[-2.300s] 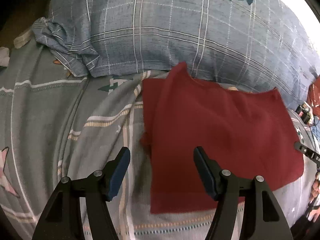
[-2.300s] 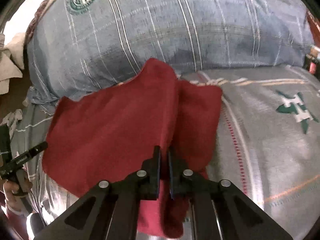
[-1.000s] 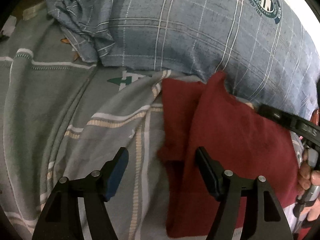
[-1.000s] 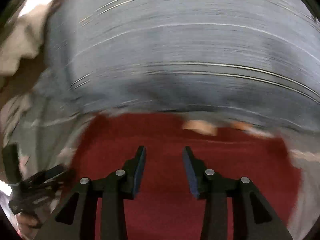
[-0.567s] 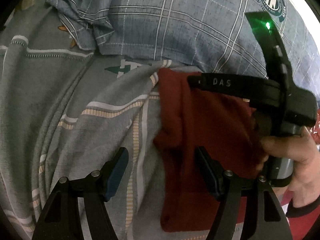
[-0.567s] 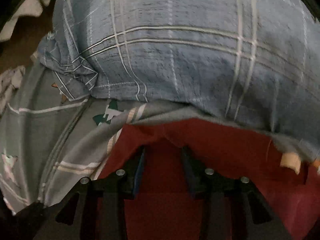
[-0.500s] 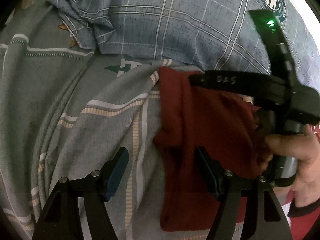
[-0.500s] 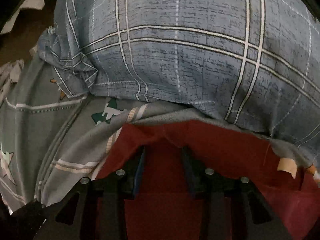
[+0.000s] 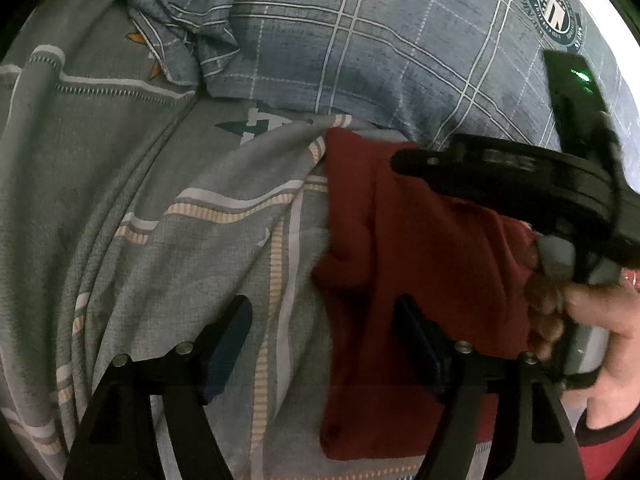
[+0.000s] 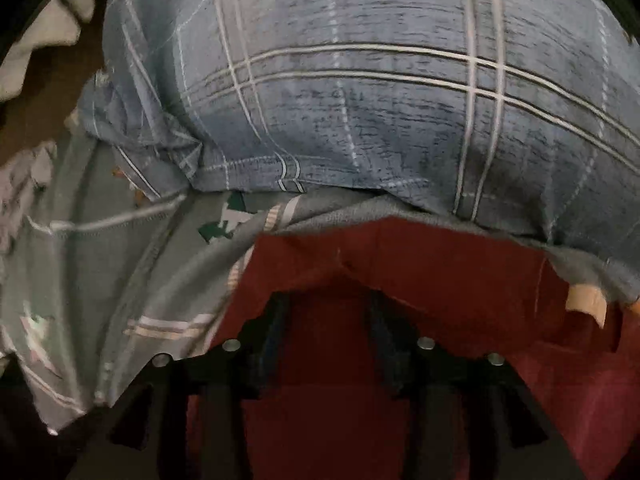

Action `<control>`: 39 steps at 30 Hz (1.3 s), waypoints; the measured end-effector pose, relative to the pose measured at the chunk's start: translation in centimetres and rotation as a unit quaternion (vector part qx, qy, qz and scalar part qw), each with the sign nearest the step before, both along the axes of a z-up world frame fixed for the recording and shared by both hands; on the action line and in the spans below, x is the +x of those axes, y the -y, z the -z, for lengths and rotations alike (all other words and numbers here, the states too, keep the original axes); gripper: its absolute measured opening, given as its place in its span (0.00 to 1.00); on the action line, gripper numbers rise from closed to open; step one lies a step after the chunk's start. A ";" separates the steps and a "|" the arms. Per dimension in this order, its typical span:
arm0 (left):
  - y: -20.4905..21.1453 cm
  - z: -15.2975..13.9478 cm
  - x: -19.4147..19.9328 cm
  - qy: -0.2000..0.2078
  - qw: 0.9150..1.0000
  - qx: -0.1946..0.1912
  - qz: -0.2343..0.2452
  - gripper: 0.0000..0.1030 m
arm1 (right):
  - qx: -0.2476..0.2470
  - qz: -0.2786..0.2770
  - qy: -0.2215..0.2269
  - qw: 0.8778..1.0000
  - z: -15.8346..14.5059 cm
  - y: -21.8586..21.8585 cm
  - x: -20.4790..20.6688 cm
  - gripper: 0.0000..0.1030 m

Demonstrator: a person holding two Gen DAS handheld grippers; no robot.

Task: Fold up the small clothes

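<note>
A dark red cloth (image 9: 400, 280) lies partly folded on the grey patterned bedsheet (image 9: 160, 220). My left gripper (image 9: 324, 332) is open and empty, its jaws straddling the cloth's left folded edge near the front. My right gripper shows from the side in the left wrist view (image 9: 500, 176), held in a hand above the cloth's far part. In the right wrist view the right gripper (image 10: 324, 312) is open, low over the red cloth (image 10: 440, 272), with its fingers on either side of a raised peak of the fabric.
A blue plaid pillow (image 9: 380, 48) lies against the far edge of the cloth; it also fills the top of the right wrist view (image 10: 360, 100). The sheet is wrinkled to the left. White fabric (image 10: 40, 40) lies beyond the bed at far left.
The right gripper let go of the cloth, opened, and swung over the cloth's far part, where it now hovers low. The cloth is now folded narrower. The left gripper shifted slightly.
</note>
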State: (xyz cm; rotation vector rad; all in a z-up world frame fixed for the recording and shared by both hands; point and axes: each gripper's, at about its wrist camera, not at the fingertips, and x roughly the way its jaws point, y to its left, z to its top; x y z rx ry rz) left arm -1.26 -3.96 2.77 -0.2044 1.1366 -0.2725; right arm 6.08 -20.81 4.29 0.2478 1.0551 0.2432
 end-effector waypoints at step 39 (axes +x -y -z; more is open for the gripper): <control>-0.8 0.4 0.0 -0.002 1.000 -0.006 -0.001 0.78 | -0.088 -0.044 -0.022 0.995 0.1 -5.8 1.8 0.80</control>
